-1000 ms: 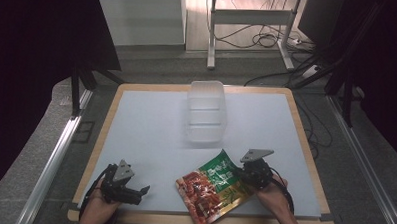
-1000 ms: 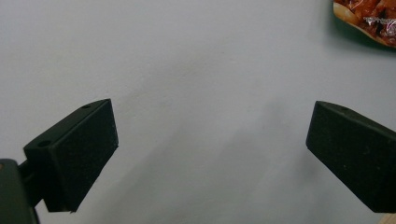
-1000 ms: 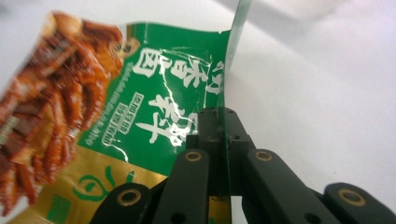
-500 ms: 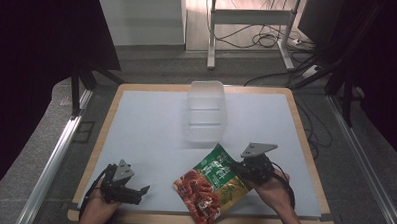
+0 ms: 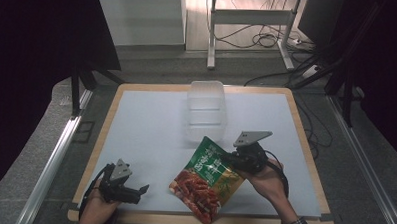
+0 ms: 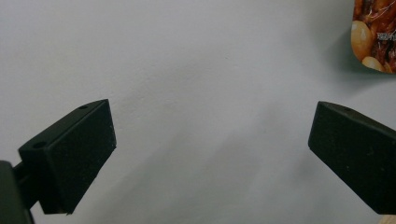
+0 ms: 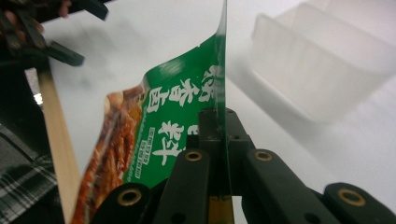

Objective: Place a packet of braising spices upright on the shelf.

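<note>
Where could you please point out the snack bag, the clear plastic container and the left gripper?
snack bag (image 5: 208,178): high view, printed front.
clear plastic container (image 5: 206,111): high view, middle rib.
left gripper (image 5: 142,191): high view, between its jaw tips.

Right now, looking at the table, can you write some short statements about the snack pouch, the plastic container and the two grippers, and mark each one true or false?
1. The right gripper is clamped on an edge of the green and red snack pouch. True.
2. The snack pouch already lies inside the clear plastic container. False: it is held in front of the container, which looks empty.
3. The left gripper has its jaws open with nothing between them. True.
4. The left gripper also grips the pouch. False: it is apart from the pouch, over the white table mat.
5. The container stands at the near edge of the table. False: it stands toward the far edge.
</note>
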Demonstrator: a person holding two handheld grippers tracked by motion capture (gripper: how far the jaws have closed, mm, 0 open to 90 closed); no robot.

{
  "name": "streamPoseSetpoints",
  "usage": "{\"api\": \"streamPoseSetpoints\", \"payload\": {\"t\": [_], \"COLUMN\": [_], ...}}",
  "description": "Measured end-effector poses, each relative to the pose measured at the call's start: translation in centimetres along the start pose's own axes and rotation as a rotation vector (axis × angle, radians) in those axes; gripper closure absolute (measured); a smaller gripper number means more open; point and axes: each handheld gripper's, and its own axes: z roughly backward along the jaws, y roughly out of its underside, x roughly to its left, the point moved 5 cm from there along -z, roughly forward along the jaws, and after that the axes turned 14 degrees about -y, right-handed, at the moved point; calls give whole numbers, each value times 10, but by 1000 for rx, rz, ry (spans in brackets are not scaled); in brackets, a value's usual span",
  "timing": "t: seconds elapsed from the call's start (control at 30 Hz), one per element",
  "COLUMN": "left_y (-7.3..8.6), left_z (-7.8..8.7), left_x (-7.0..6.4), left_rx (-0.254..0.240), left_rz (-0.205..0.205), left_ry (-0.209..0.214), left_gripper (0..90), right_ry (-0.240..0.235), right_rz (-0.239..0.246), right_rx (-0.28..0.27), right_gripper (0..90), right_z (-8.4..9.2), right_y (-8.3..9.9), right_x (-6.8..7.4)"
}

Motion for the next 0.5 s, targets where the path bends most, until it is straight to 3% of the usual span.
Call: {"api": "streamPoseSetpoints", "payload": {"t": [0.2,0.5], "left_y": [0,0], "left_z": [0,0], "left_x": [1,1], "left_rx": [-1,-2], "left_rz": [5,3], "left_ry": [1,4], "left_gripper": [7,7], "right_ry": [-25,-55], "right_rz": [3,65], "right_rx": [-20,-27], "right_gripper": [892,892], "right_z": [-1,2], "right_y": [-18,-53], "right_x": [7,27]}}
